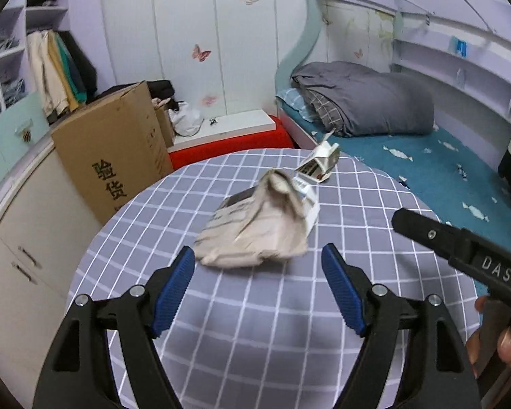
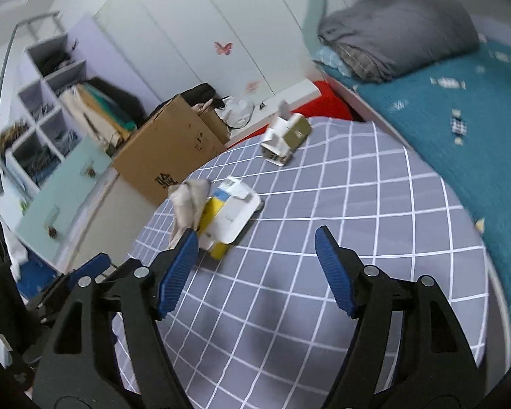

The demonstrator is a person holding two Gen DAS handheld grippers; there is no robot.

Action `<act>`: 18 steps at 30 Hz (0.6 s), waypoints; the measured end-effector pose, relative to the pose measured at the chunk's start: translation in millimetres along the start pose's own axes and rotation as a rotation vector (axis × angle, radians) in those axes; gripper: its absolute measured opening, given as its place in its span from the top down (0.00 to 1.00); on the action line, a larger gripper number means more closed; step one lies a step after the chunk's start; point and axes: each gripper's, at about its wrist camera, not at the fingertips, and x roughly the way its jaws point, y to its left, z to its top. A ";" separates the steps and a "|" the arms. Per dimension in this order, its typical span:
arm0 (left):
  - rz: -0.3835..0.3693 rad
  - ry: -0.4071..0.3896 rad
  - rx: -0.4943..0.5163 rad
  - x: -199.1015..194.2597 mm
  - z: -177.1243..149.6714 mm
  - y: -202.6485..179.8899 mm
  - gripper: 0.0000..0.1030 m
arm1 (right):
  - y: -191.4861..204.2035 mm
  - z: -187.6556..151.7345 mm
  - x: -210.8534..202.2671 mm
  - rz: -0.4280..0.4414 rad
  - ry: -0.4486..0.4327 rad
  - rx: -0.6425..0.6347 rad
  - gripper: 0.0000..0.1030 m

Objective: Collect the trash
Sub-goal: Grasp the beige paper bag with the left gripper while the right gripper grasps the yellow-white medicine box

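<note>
Right now both tools hang above the round checked bench (image 1: 248, 310), tilted down toward the trash: the left tool (image 1: 258, 266) is spread wide and empty just short of the crumpled paper wad (image 1: 255, 235), and the right tool (image 2: 257, 248), also spread and holding nothing, has its left pad beside the flattened white and yellow carton (image 2: 230, 216) that lies against the wad. To do this well, I would bring one tool down squarely over the wad so both pads straddle its bulk before squeezing. The small torn box (image 2: 286, 136) near the bench's far edge can wait.
</note>
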 end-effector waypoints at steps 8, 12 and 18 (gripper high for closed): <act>0.034 0.039 0.063 42.8 16.0 -26.7 0.28 | -23.3 8.3 17.0 0.022 0.017 0.063 0.31; 0.005 0.071 0.056 57.8 25.5 -24.4 0.64 | -22.1 10.0 23.2 0.017 0.033 0.050 0.31; -0.081 0.077 -0.078 49.7 30.7 10.9 0.98 | -7.0 10.3 33.3 0.009 0.051 0.019 0.29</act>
